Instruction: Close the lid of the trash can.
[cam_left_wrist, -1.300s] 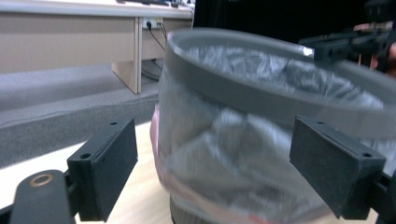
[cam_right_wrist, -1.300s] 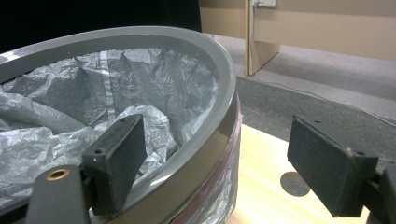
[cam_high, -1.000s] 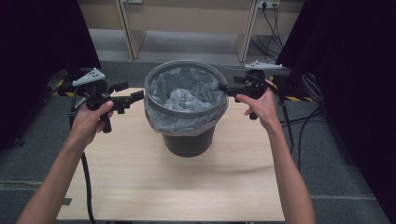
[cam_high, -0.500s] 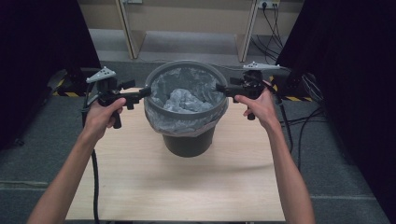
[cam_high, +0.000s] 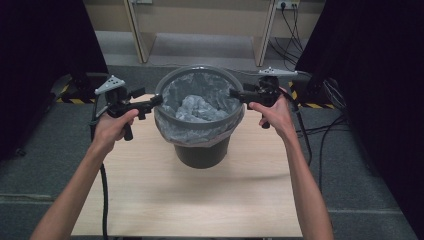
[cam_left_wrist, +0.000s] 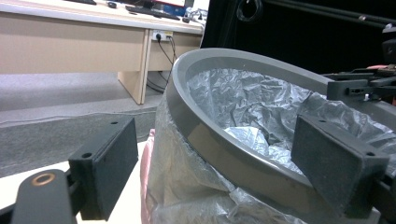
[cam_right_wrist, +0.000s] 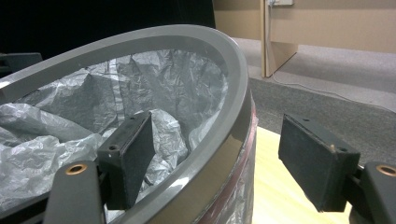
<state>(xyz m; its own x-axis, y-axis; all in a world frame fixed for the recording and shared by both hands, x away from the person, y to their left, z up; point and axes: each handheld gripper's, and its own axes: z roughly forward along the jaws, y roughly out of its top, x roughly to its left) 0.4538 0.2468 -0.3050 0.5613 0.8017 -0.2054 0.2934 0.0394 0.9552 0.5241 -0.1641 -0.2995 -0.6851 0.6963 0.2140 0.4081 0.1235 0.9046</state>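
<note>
A dark grey bin (cam_high: 202, 152) stands on the wooden table (cam_high: 150, 200), lined with a crinkled clear plastic bag (cam_high: 200, 107) that folds over its rim. A grey ring (cam_high: 165, 85) sits on top of the rim. My left gripper (cam_high: 156, 102) is at the bin's left edge and open, its pads either side of the ring (cam_left_wrist: 210, 140) without touching it. My right gripper (cam_high: 234, 94) is at the right edge. One pad (cam_right_wrist: 133, 154) is inside the bag and one pad (cam_right_wrist: 315, 158) outside. Its jaws have just been closing around the rim (cam_right_wrist: 233, 93), with gaps still showing.
Pale wooden furniture legs (cam_high: 137, 30) stand on the grey floor behind the table. Cables (cam_high: 330, 125) trail on the floor at the right. Black curtains (cam_high: 45, 60) hang on both sides. The table's near half lies bare in front of the bin.
My left gripper has moved right, from beside the bin to its left rim, which now lies between its jaws. The right hand has stayed at the right rim.
</note>
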